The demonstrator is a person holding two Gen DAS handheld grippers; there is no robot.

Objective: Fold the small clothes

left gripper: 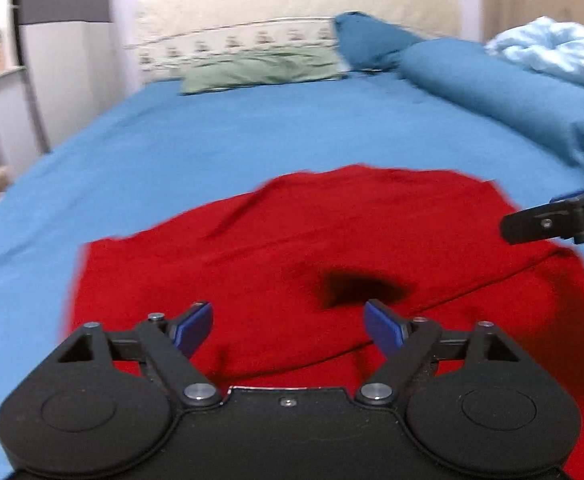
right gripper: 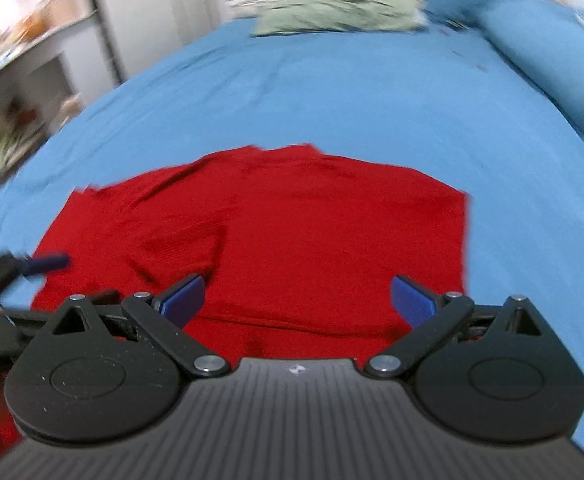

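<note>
No readable text; right gripper (left gripper: 552,222) label perhaps printed, cut off.

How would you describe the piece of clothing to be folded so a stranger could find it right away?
Start with the big bed covered in a blue sheet. On its near end, right under both open hand-held grippers, lies the red garment, spread nearly flat. It is the only red thing on the bed; the green pillow and the blue duvet lie farther off.
</note>
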